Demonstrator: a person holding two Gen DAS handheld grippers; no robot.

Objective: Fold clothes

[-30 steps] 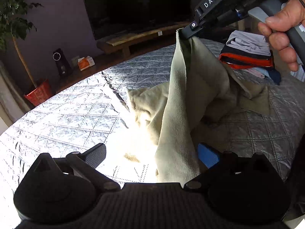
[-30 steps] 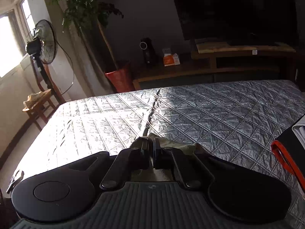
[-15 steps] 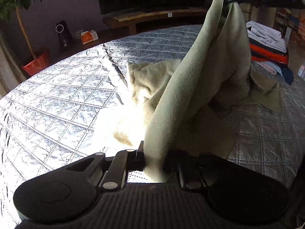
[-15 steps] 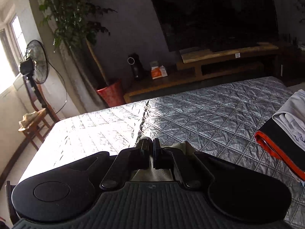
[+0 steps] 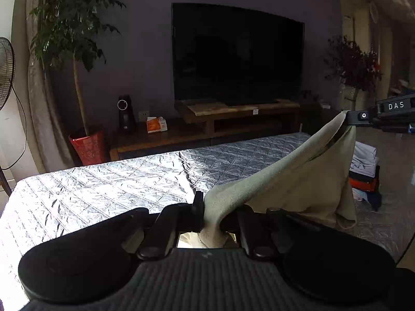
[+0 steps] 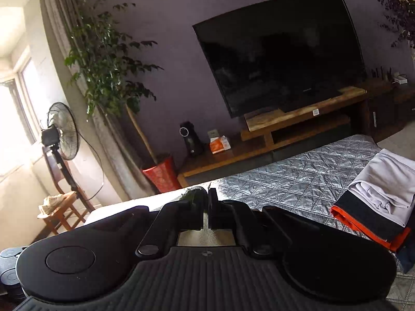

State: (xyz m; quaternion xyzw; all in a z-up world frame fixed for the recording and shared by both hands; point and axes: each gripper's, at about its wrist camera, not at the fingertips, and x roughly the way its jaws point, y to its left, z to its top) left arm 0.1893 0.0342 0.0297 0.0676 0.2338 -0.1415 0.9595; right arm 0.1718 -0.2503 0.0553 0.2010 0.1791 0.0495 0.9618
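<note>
Surface: silver quilted bedspread [image 5: 109,184] on a bed, sunlit on its left part, dim living room behind.
Garment: olive-beige cloth [image 5: 293,178] is off the bed, strung in the air between your two tools, loose lower part sagging toward the quilt at right.
Left gripper [image 5: 207,207]: you have it clenched on one edge of the cloth, fabric bunched between the fingers and spilling down behind them.
Right gripper [image 6: 207,202]: clenched too, a bit of dark green fabric pinched at the tips; in the left view its tip holds the cloth's upper corner at far right.
Pile: folded clothes [image 6: 376,202] at the bed's right edge, pale grey on top, black with orange trim under it.
Background: dark TV [image 5: 237,51] on a wooden stand, potted tree [image 5: 75,51] in a red pot, standing fan [image 6: 62,140] by the window.
</note>
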